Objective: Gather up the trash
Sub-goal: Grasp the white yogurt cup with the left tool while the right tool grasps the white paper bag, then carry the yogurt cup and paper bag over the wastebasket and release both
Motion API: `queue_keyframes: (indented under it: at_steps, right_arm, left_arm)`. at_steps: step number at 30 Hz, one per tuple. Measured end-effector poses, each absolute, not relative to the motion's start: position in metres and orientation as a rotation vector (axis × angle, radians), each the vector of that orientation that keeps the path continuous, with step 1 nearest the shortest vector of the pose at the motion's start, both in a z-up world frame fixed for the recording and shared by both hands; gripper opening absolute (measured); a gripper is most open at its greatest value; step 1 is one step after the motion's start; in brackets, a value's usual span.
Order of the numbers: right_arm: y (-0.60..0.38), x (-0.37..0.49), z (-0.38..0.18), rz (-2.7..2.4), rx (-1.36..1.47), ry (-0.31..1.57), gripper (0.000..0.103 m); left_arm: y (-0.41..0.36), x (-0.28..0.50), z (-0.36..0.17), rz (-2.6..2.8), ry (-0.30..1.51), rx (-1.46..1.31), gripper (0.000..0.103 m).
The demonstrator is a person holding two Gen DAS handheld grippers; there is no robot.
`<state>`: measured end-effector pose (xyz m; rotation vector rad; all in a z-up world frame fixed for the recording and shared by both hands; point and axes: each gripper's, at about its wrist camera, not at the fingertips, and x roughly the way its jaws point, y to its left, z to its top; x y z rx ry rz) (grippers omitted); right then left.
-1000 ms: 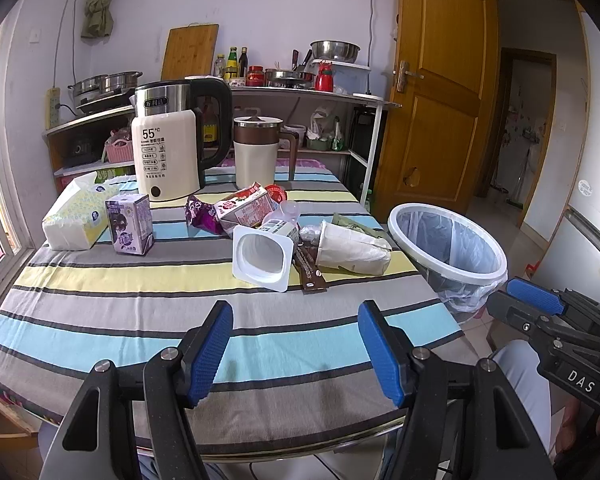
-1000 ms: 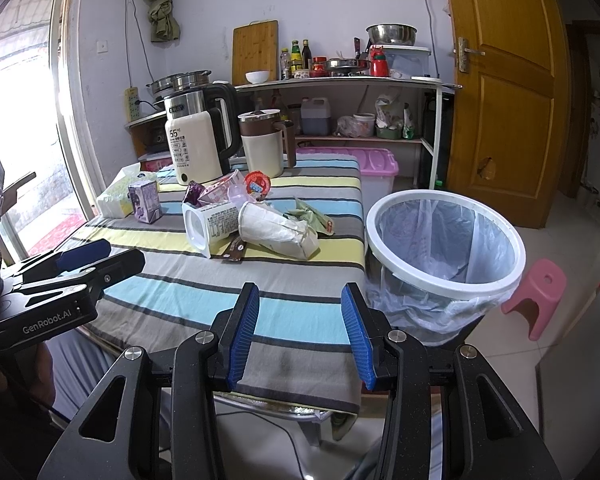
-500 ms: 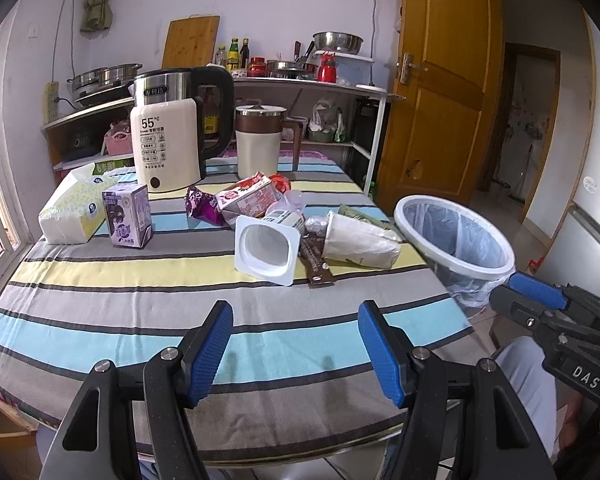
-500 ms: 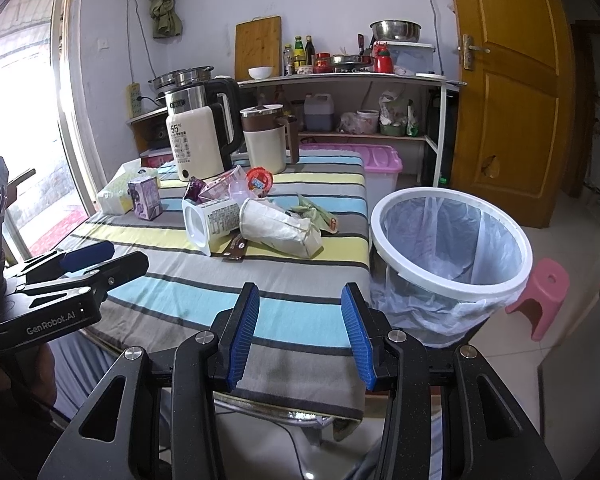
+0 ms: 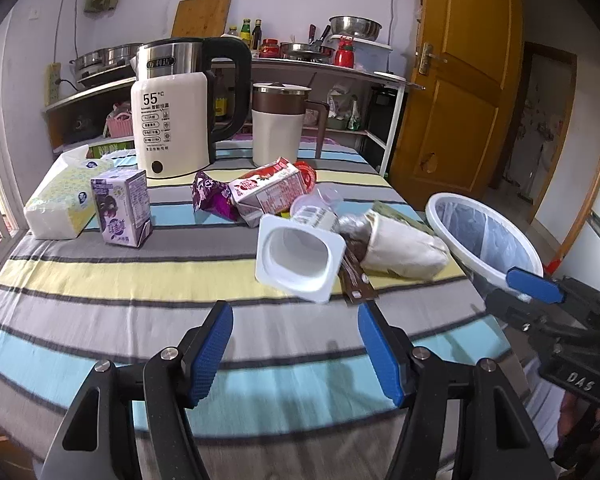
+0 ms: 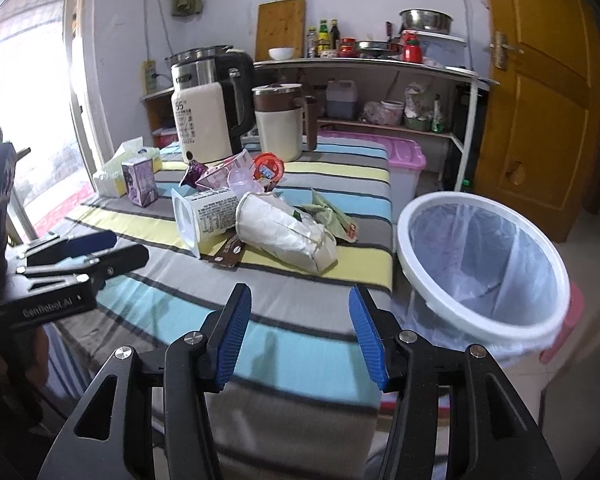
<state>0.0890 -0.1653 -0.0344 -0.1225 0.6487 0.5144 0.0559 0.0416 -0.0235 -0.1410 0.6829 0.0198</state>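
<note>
From my left wrist camera, my left gripper [image 5: 294,342] hangs over the near part of the table [image 5: 100,304], its ribbed blue pads [image 5: 210,350] spread wide apart and holding nothing. The tablecloth is woven, with grey, yellow and turquoise stripes. Ahead of the pads lies the trash: a white plastic yogurt cup [image 5: 300,254] on its side, its squarish mouth facing me; a crumpled white paper bag [image 5: 404,250] just to its right; a flat brown wrapper [image 5: 354,280] between them. Behind sit a red-and-white carton [image 5: 266,194] lying tilted and a shiny purple wrapper [image 5: 214,196]. A small purple carton [image 5: 122,208] stands upright beside a soft tissue pack [image 5: 62,200]. At the back stand a steel-and-cream kettle [image 5: 180,110] and a cream jug [image 5: 278,128] with a brown lid. The bin [image 5: 480,236], round, white-rimmed and lined with thin plastic, stands off the table's right edge. My right gripper [image 5: 534,286] shows at the right.

From my right wrist camera, my right gripper [image 6: 300,340] also has its pads parted and empty, above the table's near edge. The yogurt cup [image 6: 206,216] and paper bag [image 6: 288,232] lie ahead, touching, with crumpled green paper [image 6: 332,216] behind. The bin [image 6: 482,268] is close on the right. My left gripper [image 6: 80,250] juts in from the left.
</note>
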Motion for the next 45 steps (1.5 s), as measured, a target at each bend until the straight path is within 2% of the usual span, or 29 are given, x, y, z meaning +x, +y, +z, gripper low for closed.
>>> queue_keyframes:
  at_steps: [5, 8, 22, 28, 31, 33, 35, 37, 45]
  right_arm:
    - [-0.155, 0.120, -0.041, 0.542, -0.156, 0.674, 0.052]
    - [-0.150, 0.132, -0.042, 0.560, -0.179, 0.669, 0.052]
    - [-0.114, 0.161, -0.048, 0.690, -0.390, 0.662, 0.052]
    - [-0.110, 0.168, -0.052, 0.698, -0.396, 0.690, 0.052]
    - [-0.113, 0.168, -0.051, 0.702, -0.364, 0.701, 0.047]
    - [-0.115, 0.167, -0.050, 0.708, -0.342, 0.709, 0.045]
    - [-0.115, 0.166, -0.050, 0.709, -0.325, 0.716, 0.043]
    - [-0.115, 0.165, -0.050, 0.709, -0.316, 0.719, 0.036]
    - [-0.119, 0.155, -0.049, 0.710, -0.262, 0.731, 0.032]
  left_arm:
    - [0.049, 0.077, -0.025, -0.013, 0.686, -0.158, 0.065]
    - [0.051, 0.089, -0.026, -0.027, 0.688, -0.158, 0.075]
    - [0.059, 0.124, -0.038, -0.065, 0.736, -0.180, 0.075]
    - [0.063, 0.132, -0.042, -0.071, 0.750, -0.199, 0.075]
    - [0.062, 0.135, -0.043, -0.087, 0.757, -0.201, 0.075]
    - [0.062, 0.136, -0.044, -0.102, 0.760, -0.202, 0.068]
    - [0.061, 0.136, -0.044, -0.106, 0.757, -0.205, 0.068]
    - [0.062, 0.134, -0.043, -0.108, 0.746, -0.211, 0.067]
    - [0.060, 0.120, -0.035, -0.081, 0.705, -0.193, 0.063]
